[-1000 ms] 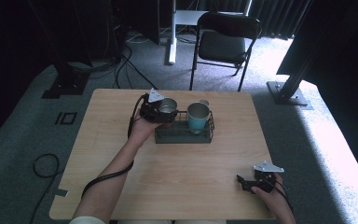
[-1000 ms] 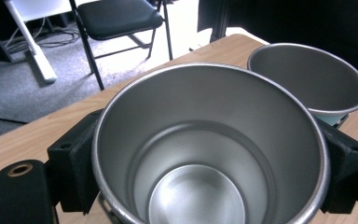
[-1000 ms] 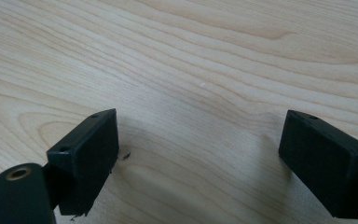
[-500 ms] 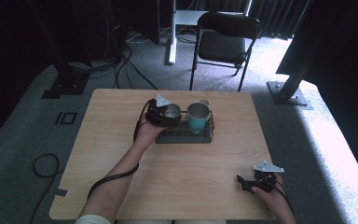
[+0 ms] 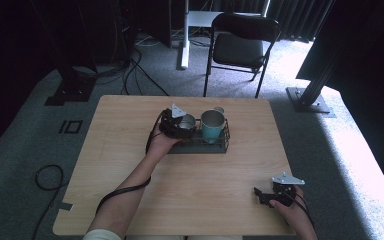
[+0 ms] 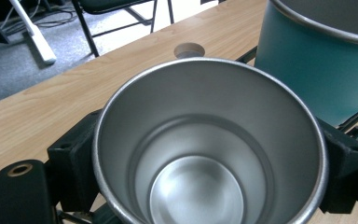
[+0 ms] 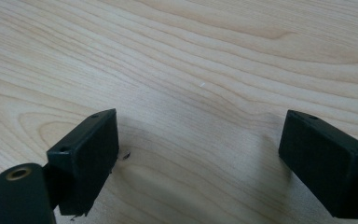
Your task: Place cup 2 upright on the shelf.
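A bare steel cup (image 6: pixel 209 149), open end up, sits between the black pads (image 6: pixel 74 158) of my left gripper (image 5: pixel 179 125), which is shut on it. In the high view this steel cup (image 5: pixel 187 121) is at the left end of a black wire rack (image 5: pixel 200 146) at the table's middle back. A teal cup (image 5: pixel 212 126) with a steel rim stands upright in the rack just right of it, and the teal cup (image 6: pixel 317 60) shows close by in the left gripper view. My right gripper (image 5: pixel 262 195) rests low at the table's front right, open, with only bare wood between its jaws (image 7: pixel 200 163).
The wooden table (image 5: pixel 130 150) has a small round brownish object (image 6: pixel 189 49) just behind the rack. A black folding chair (image 5: pixel 242 45) stands beyond the far edge. Cables (image 5: pixel 45 177) lie on the grey carpet at the left, and a dark stand base (image 5: pixel 310 100) is at the right.
My left hand has carried the steel cup rightward and down, closer to the teal cup and into the rack's left end. The right hand has stayed put.
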The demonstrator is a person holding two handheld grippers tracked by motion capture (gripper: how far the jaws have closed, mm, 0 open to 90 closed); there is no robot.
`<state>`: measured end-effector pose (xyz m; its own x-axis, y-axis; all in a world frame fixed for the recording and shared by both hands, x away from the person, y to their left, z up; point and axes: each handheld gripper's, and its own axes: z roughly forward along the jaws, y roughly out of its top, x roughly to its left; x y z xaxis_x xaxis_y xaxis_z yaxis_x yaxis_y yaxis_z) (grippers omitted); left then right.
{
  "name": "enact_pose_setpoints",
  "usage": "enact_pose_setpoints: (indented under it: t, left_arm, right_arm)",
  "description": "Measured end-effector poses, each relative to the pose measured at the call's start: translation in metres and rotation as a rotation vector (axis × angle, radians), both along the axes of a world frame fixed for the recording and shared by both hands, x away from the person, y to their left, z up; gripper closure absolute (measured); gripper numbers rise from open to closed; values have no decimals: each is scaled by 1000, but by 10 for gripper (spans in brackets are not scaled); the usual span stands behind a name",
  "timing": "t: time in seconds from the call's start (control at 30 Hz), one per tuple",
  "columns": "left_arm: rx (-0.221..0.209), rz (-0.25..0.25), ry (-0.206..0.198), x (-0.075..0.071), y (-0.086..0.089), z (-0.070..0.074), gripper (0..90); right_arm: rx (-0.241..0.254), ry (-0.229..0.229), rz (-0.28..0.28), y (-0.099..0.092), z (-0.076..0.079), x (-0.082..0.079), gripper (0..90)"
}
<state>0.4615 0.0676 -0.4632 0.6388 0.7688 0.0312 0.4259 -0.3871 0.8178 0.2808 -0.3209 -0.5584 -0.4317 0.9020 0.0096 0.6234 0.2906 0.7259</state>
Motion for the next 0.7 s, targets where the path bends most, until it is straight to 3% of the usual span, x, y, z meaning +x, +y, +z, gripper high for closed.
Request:
enact_pose_setpoints:
  t: [0.2, 0.6, 0.63, 0.7]
  left_arm:
    - [41, -6, 18, 0, -3, -4, 147]
    - [39, 40, 40, -2, -6, -4, 141]
    - [57, 47, 25, -2, -7, -4, 133]
    - [49, 31, 40, -2, -7, -3, 53]
  right_arm:
    - [0, 0, 0, 0, 0, 0, 116]
    - [0, 0, 0, 0, 0, 0, 116]
    - [0, 0, 0, 0, 0, 0, 116]
    - [0, 0, 0, 0, 0, 0, 117]
